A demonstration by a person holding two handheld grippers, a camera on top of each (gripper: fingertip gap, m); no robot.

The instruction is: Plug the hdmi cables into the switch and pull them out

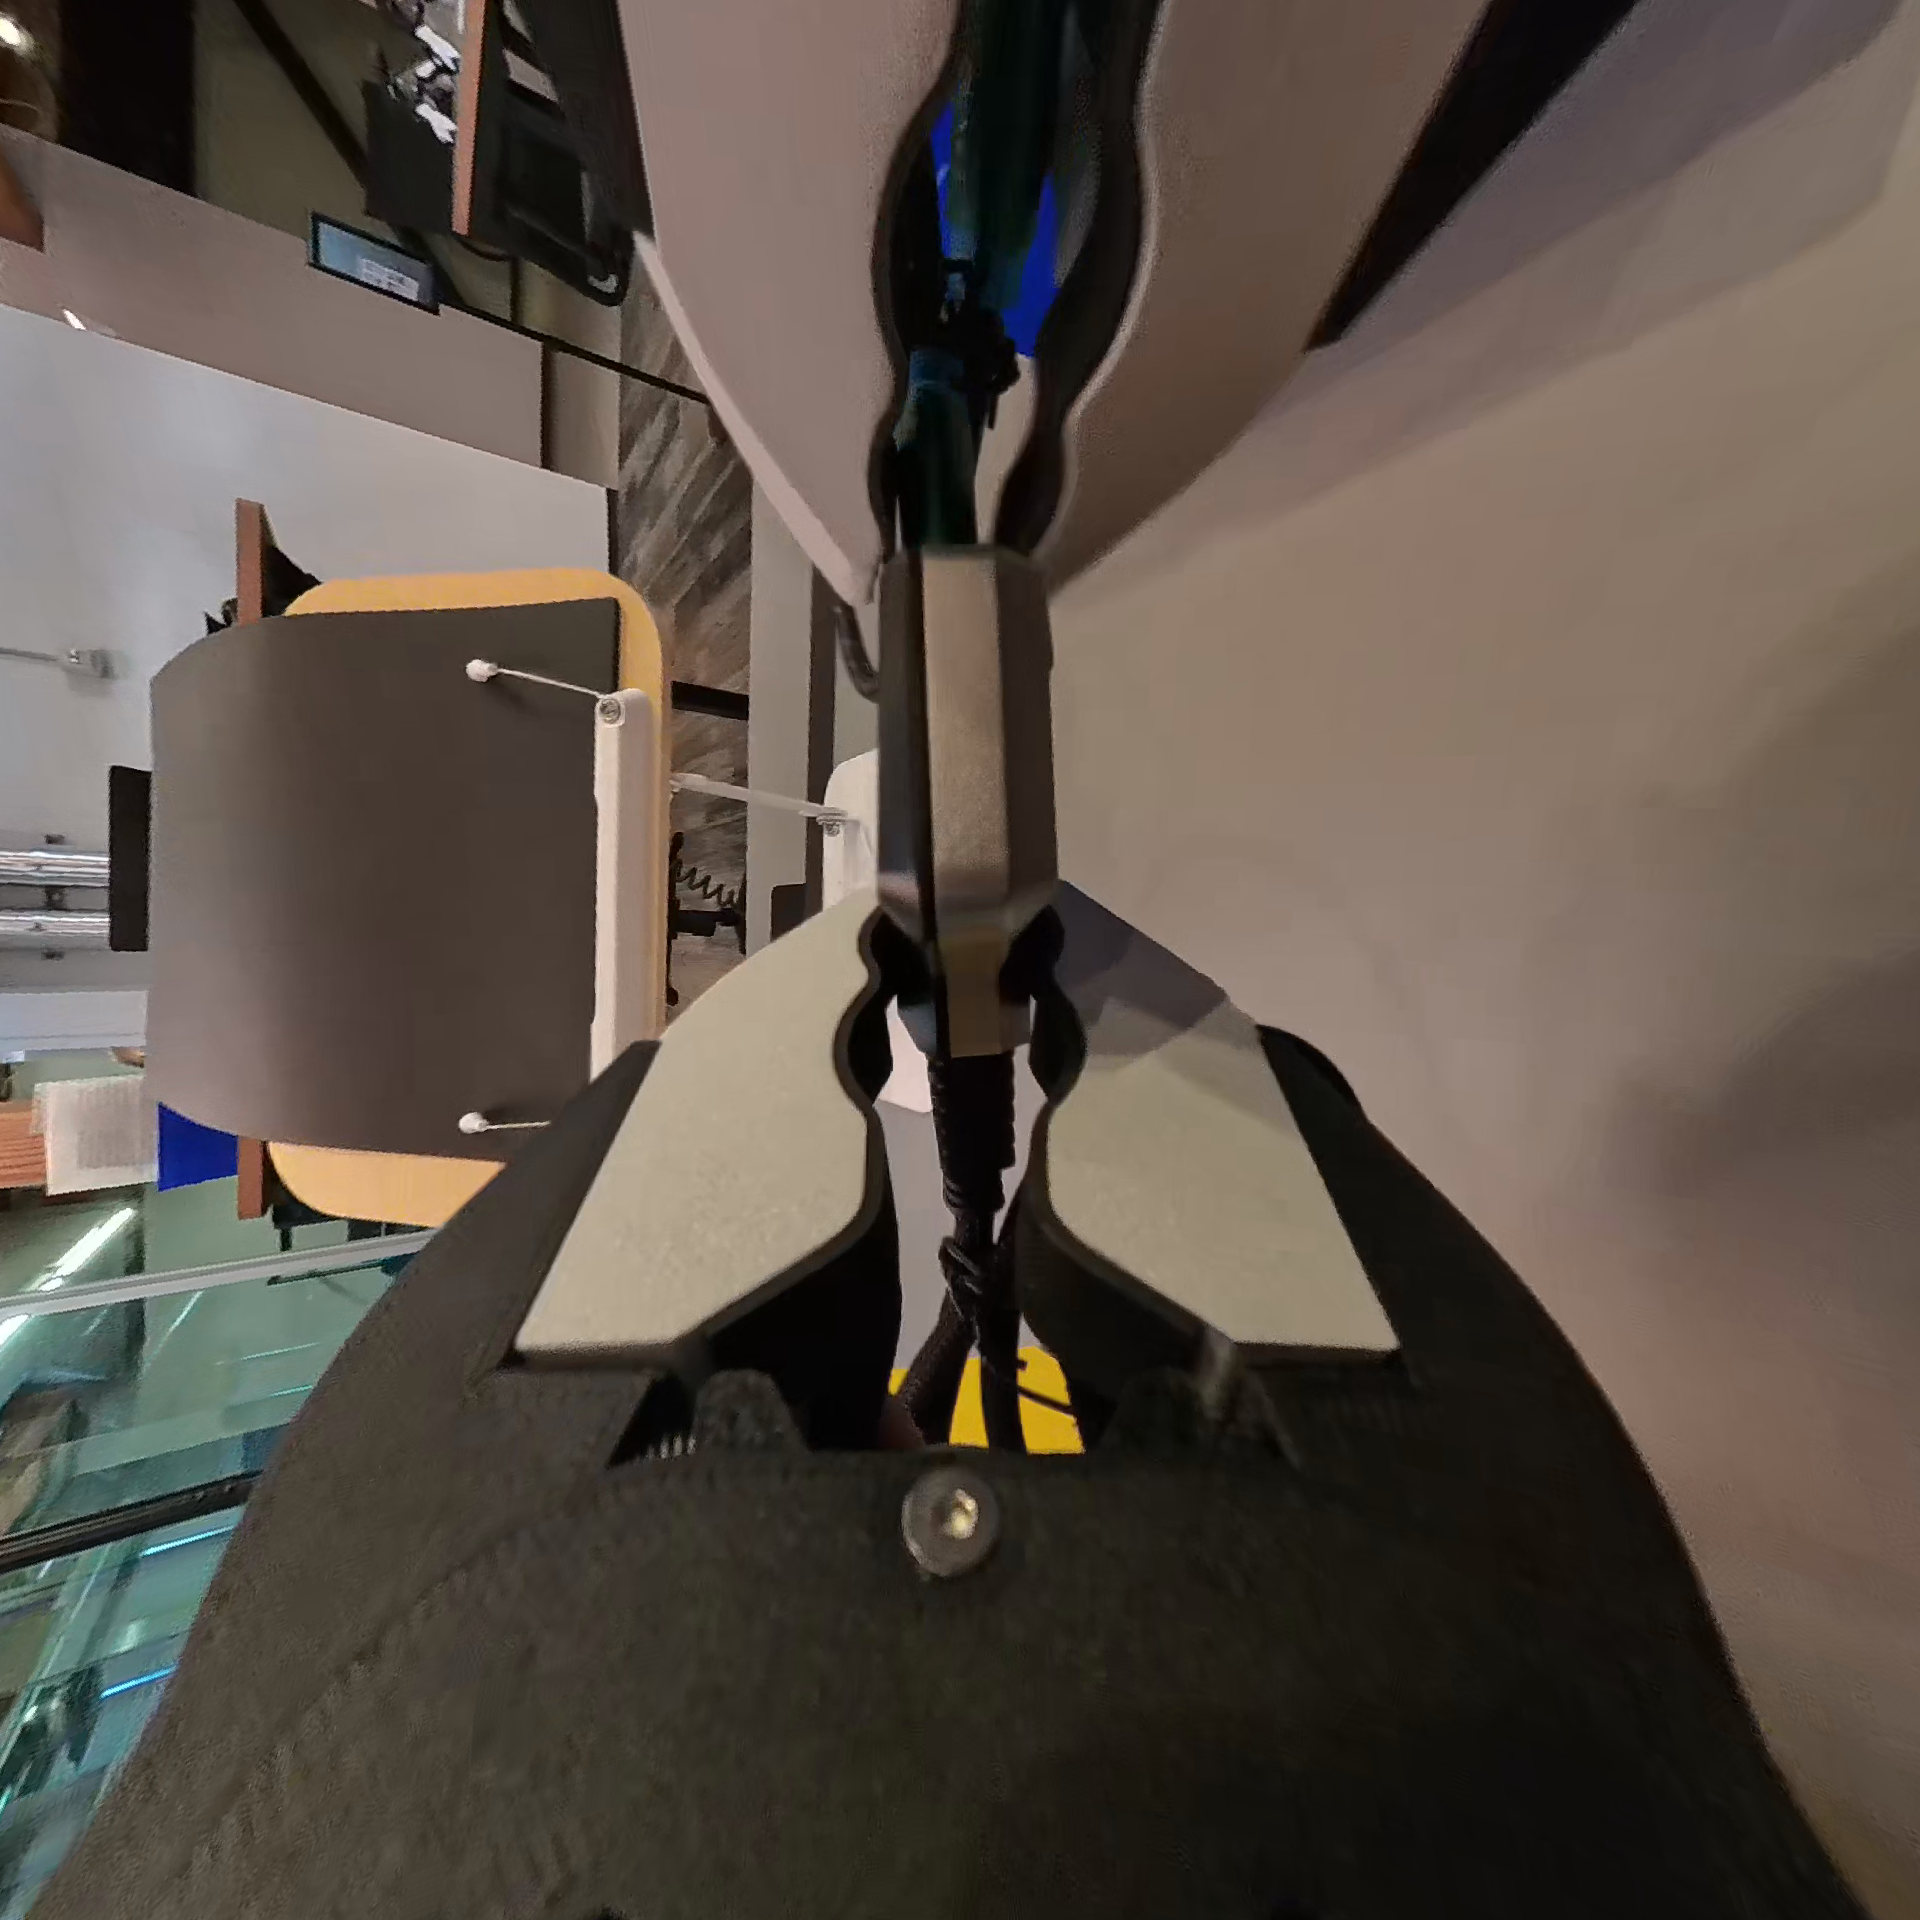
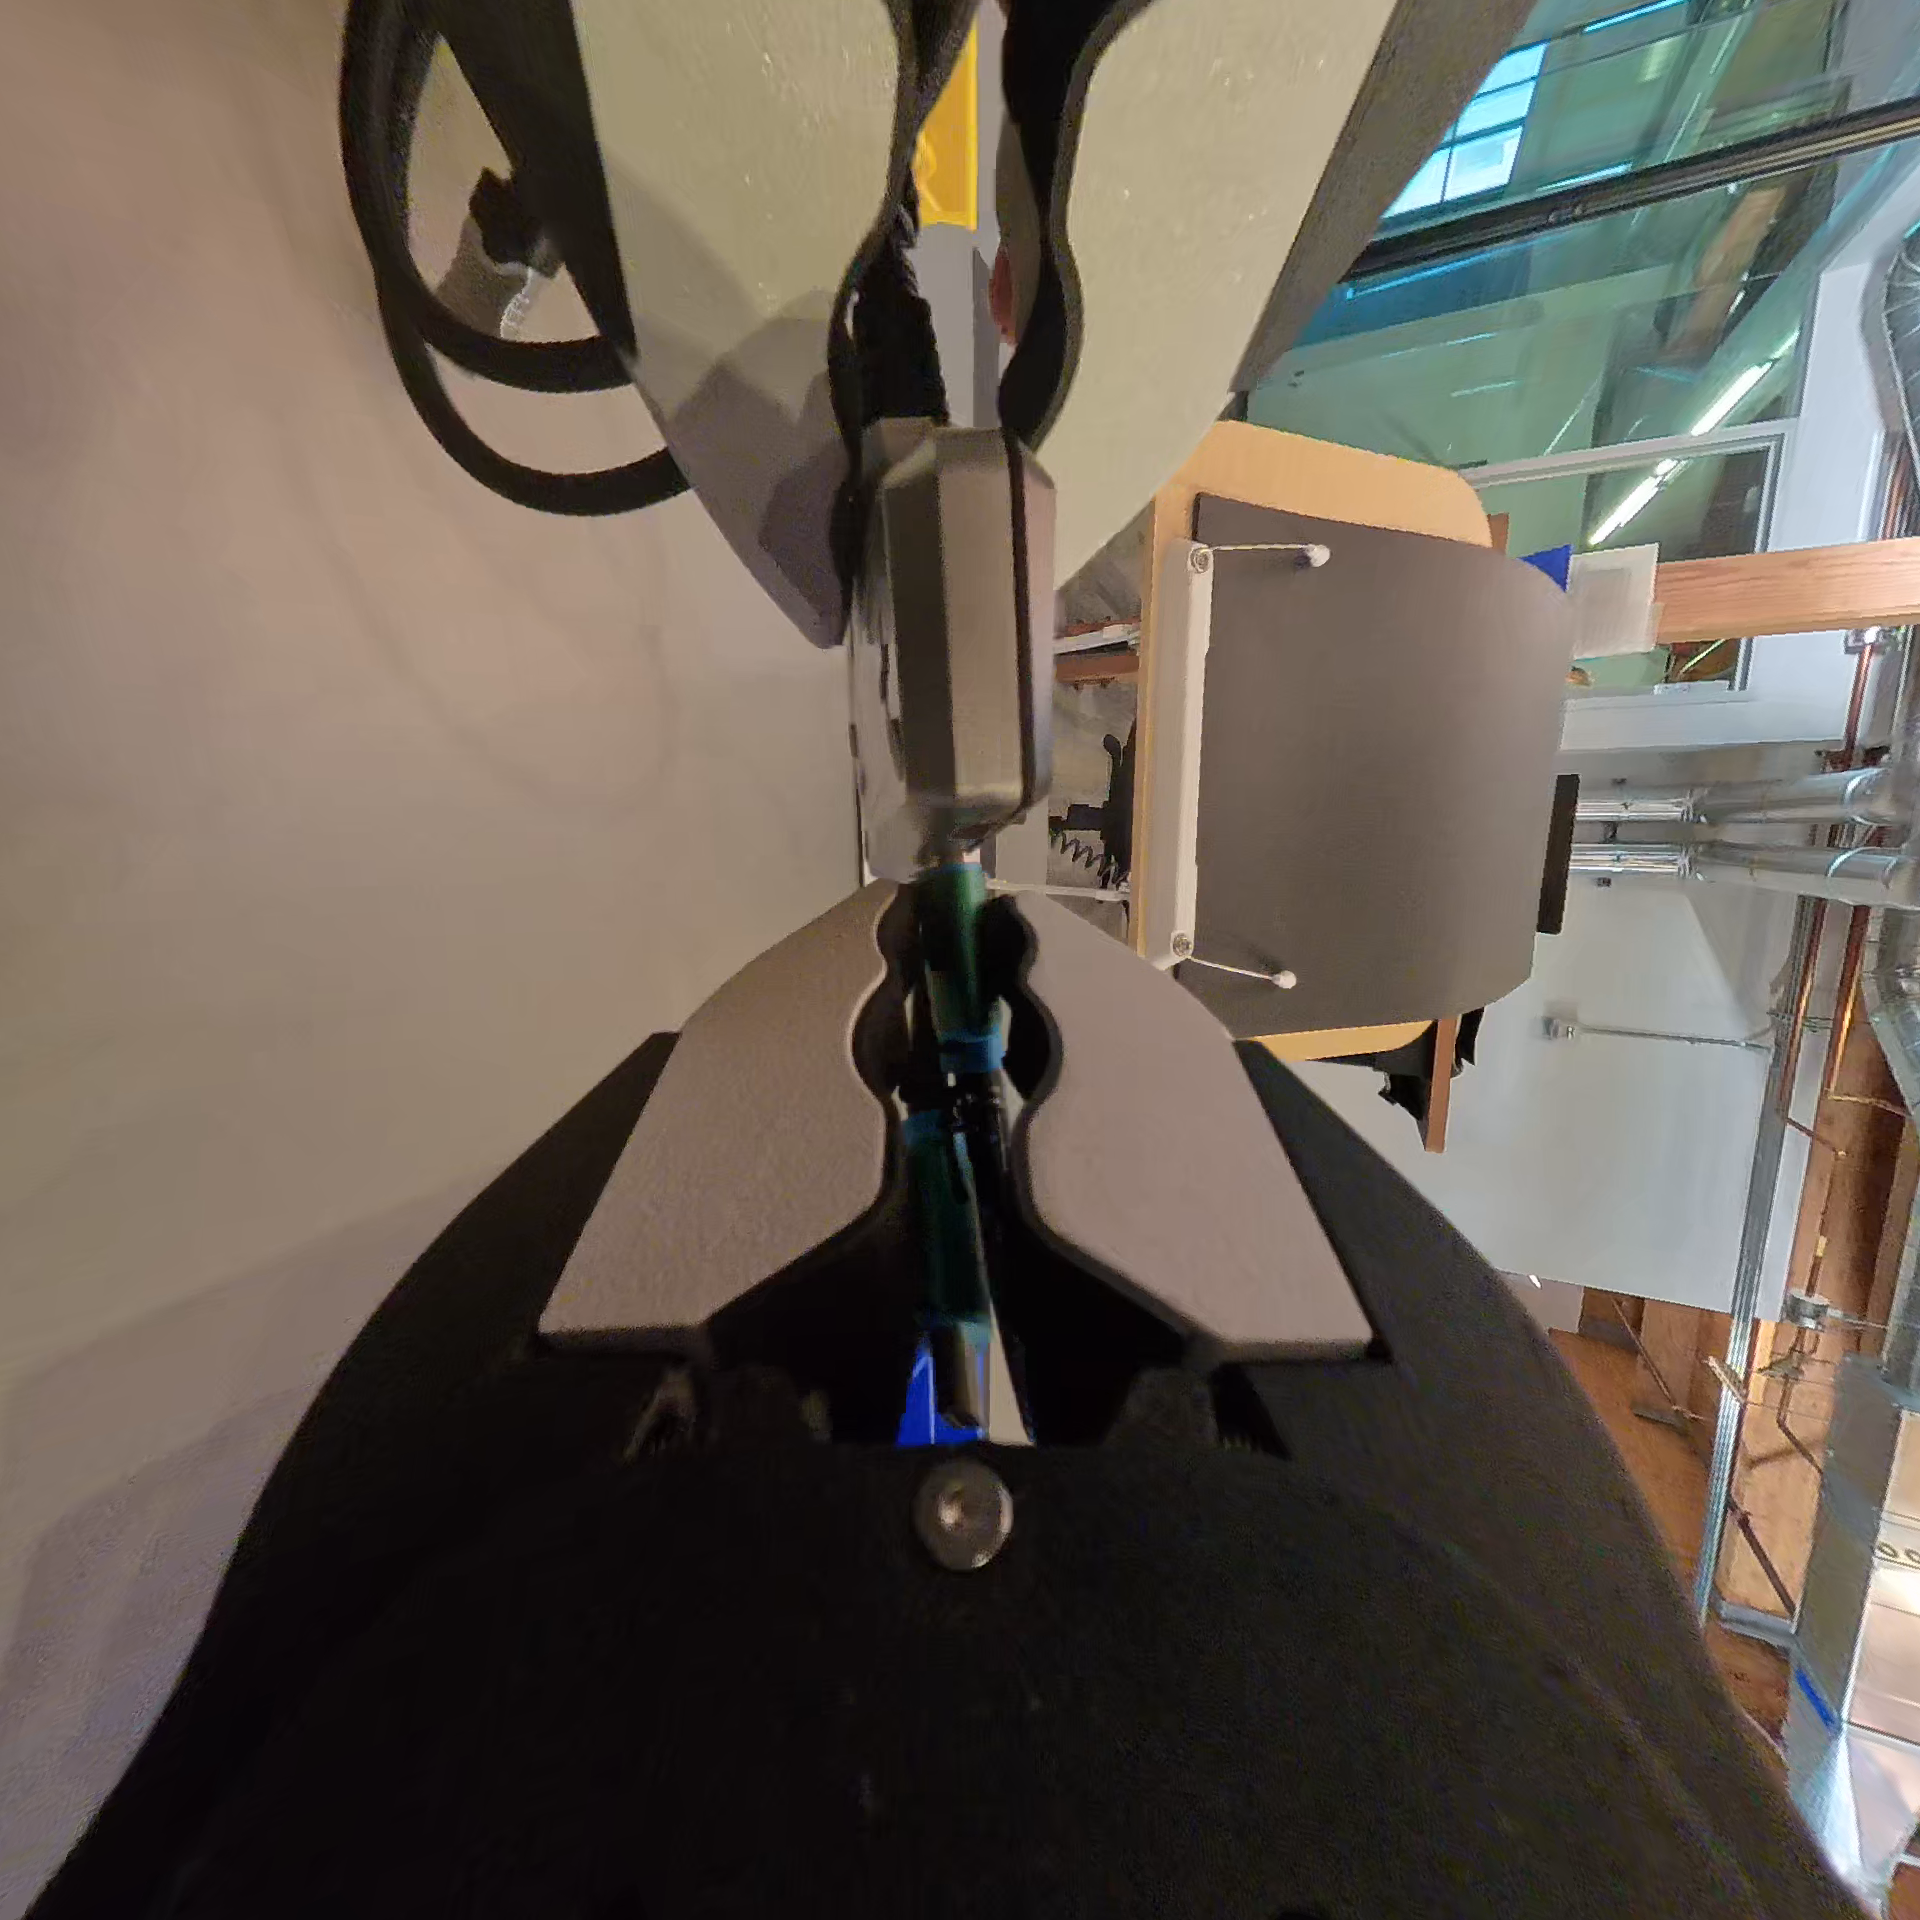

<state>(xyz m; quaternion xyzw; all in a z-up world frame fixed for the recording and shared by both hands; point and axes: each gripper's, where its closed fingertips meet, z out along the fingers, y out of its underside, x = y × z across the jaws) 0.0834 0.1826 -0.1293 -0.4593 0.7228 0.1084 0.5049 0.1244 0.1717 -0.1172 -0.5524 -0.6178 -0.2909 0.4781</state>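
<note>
Spanning both grippers, the grey switch (image 1: 961,769) is sitting between left gripper (image 1: 961,1023), clamping its black cable (image 1: 971,1132), and right gripper (image 2: 961,997), clamping the green cable (image 2: 951,956).

We note a plain pale grey table surface (image 2: 312,727) filling the left of the right wrist view, with a loop of black braided cable (image 2: 436,353) lying directly on it near the top edge.

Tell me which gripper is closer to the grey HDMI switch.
Left. The left gripper is clamped on the tapered end of the switch itself. The right gripper grips the green cable just short of the switch's opposite end, not touching its body.
</note>
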